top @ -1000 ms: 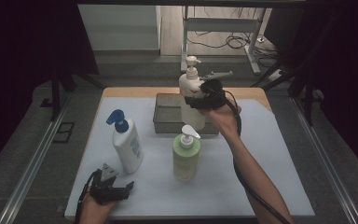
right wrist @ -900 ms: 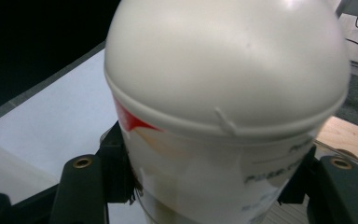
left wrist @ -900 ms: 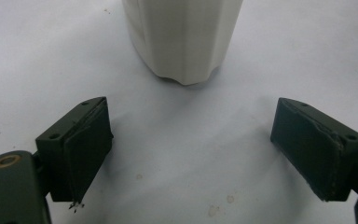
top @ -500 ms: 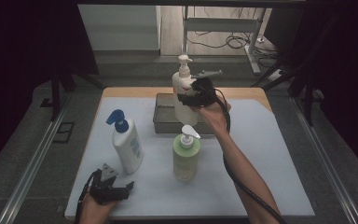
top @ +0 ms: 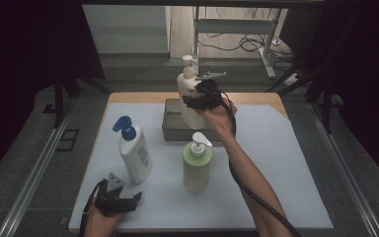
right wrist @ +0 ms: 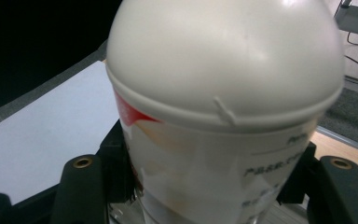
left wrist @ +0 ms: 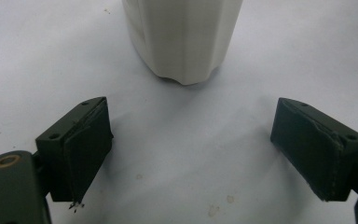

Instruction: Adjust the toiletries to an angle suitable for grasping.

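Note:
My right gripper (top: 195, 100) is shut on a white pump bottle (top: 187, 89) and holds it above the grey tray (top: 170, 126) at the back of the mat. Up close in the right gripper view, the white pump bottle (right wrist: 223, 107) sits clamped between both jaws. A white bottle with a blue pump (top: 132, 150) stands at the left. A pale green pump bottle (top: 197, 163) stands in the middle. My left gripper (top: 128, 200) rests open near the front edge, just below the blue-pump bottle; that bottle's base (left wrist: 182, 37) lies ahead of its spread jaws.
A white mat (top: 286, 163) covers the wooden table (top: 256, 97). Dark curtains hang on both sides, and metal rails run along the floor. A metal frame and cables lie beyond the table's far edge.
My right gripper has carried the white pump bottle leftward over the tray. The left gripper has not moved.

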Demonstrator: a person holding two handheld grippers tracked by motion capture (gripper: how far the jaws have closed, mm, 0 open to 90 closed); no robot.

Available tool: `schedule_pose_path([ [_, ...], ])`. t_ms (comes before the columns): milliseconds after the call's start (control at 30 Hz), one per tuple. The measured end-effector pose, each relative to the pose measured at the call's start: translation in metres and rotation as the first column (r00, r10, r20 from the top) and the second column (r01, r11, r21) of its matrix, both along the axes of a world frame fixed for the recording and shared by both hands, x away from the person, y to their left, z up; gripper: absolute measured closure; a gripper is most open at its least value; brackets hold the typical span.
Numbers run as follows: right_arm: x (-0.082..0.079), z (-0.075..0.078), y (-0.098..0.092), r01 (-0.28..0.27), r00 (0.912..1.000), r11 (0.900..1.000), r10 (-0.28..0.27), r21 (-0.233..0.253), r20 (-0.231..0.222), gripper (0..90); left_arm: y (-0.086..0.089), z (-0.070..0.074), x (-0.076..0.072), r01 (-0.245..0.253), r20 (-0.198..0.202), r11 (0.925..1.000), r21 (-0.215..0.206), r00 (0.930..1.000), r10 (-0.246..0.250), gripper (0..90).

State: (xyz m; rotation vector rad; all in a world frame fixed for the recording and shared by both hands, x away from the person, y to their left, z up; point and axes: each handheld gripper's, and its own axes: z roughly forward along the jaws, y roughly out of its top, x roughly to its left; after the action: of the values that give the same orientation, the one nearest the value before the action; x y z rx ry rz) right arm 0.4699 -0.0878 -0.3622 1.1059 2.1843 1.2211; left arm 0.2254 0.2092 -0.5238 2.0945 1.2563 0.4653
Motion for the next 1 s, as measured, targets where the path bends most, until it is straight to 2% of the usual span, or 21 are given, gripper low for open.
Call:
schedule_pose_path([
  [433,0.014,-0.016,0.013,-0.002,1.0000,1.000,0.002,-0.007,0.004,37.4,0.000,0.000,0.000,0.000,0.001,1.0000,0.000,1.0000,0.000,12.2],
  [800,0.011,-0.031,0.016,-0.013,0.9998,1.000,0.013,-0.003,-0.014,37.3,0.000,0.000,0.000,-0.001,0.000,1.0000,0.000,1.0000,0.001,12.2],
  [1000,0.008,-0.039,0.011,-0.008,0.9998,1.000,0.008,-0.007,-0.020,37.2,0.000,0.000,0.000,0.000,0.000,1.0000,0.002,1.0000,0.000,12.2],
])
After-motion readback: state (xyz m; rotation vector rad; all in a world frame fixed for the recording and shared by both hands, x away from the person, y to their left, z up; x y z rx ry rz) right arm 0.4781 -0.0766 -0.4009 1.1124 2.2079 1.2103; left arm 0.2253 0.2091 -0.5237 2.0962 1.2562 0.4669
